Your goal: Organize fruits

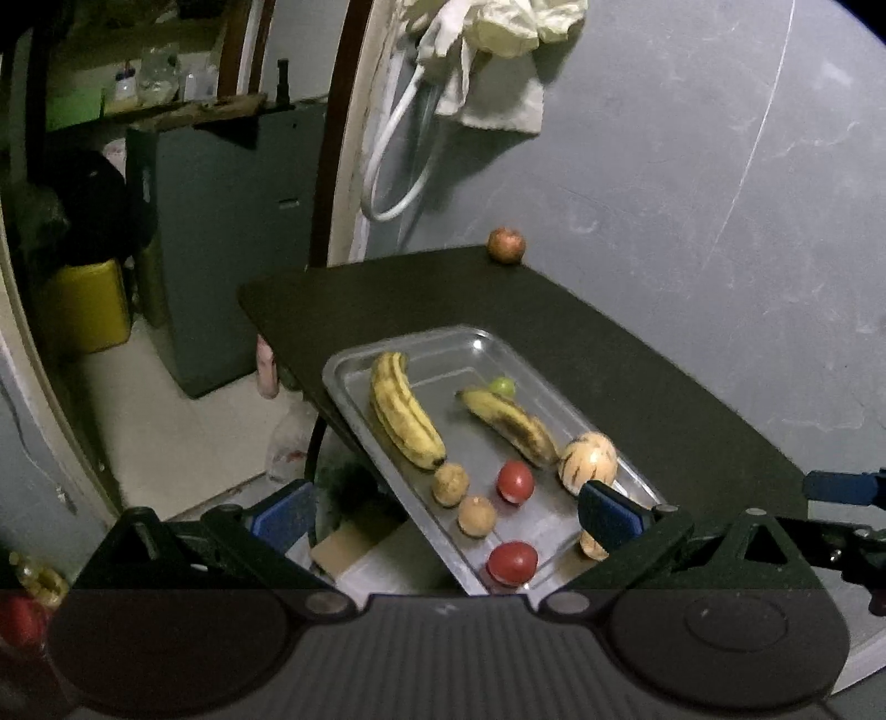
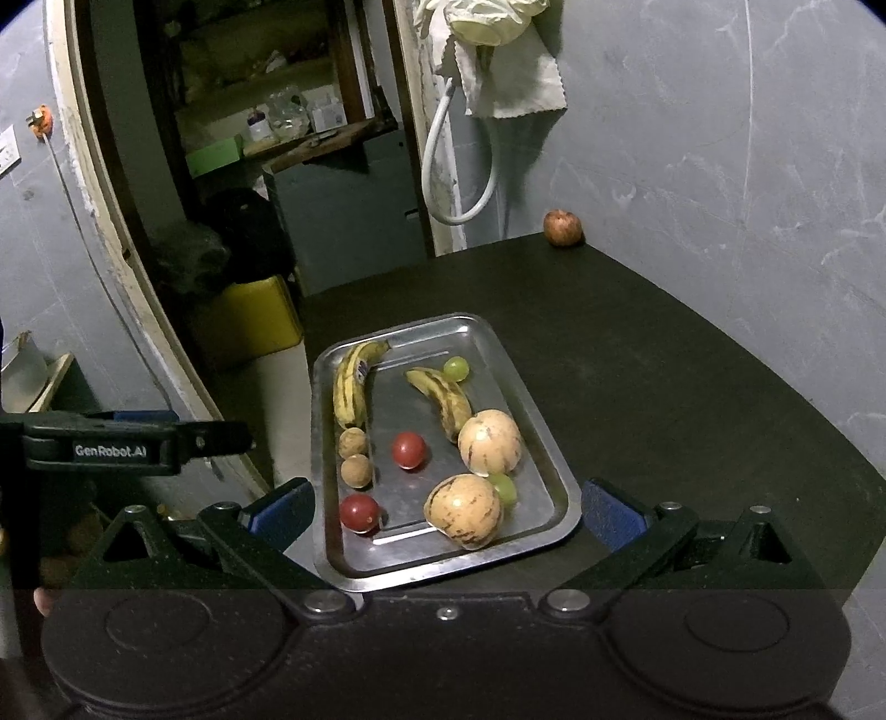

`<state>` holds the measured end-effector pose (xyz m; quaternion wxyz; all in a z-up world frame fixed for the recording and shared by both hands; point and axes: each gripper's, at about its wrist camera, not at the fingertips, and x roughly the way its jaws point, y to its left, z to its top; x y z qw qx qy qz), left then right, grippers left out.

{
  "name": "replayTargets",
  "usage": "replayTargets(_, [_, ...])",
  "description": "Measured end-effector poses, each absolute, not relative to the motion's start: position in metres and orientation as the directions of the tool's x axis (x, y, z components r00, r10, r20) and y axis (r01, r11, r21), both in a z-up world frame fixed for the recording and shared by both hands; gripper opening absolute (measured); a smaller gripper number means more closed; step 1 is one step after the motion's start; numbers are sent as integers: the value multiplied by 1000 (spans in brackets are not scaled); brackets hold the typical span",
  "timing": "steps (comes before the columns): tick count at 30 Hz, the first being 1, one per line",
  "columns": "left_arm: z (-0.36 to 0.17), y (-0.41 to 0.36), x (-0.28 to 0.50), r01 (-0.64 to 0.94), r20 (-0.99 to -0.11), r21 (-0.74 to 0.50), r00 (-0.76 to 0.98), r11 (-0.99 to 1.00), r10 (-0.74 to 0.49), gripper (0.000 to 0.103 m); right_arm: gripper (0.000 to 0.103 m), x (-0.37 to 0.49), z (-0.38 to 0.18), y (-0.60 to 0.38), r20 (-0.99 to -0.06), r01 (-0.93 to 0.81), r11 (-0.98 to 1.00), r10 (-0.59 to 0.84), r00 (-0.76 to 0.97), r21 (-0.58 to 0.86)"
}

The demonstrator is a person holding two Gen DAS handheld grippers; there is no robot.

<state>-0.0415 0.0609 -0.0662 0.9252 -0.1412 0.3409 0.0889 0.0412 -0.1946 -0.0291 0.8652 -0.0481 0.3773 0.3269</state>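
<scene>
Fruits lie in a steel tray (image 2: 554,443) on a dark table (image 2: 692,399): two bananas (image 2: 350,387), two tomatoes (image 2: 409,450), two walnuts (image 2: 353,443), two striped melons (image 2: 490,441), two grapes (image 2: 456,368); an apple (image 2: 562,227) sits apart at the far edge; left gripper (image 1: 443,512) and right gripper (image 2: 446,507) both spread wide, holding nothing.

Both wrist views face forward, near, sharing the tray (image 1: 487,343) (image 2: 554,487)

A lived-in home is showing here: cloths (image 2: 498,33) are hanging on a scuffed grey wall (image 2: 720,138). Cluttered shelves (image 2: 288,127) and a yellow jerrycan (image 2: 255,315) are sitting beyond the doorway.
</scene>
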Motion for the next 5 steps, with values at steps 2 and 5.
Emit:
replayTargets(2, [-63, 58, -43, -264, -635, -184, 767, 947, 90, 103, 102, 43, -29, -194, -685, -603, 781, 529, 501, 162])
replayTargets(5, [-62, 54, -41, -272, -619, -158, 776, 949, 119, 103, 102, 46, -30, -195, -686, -601, 782, 529, 499, 165])
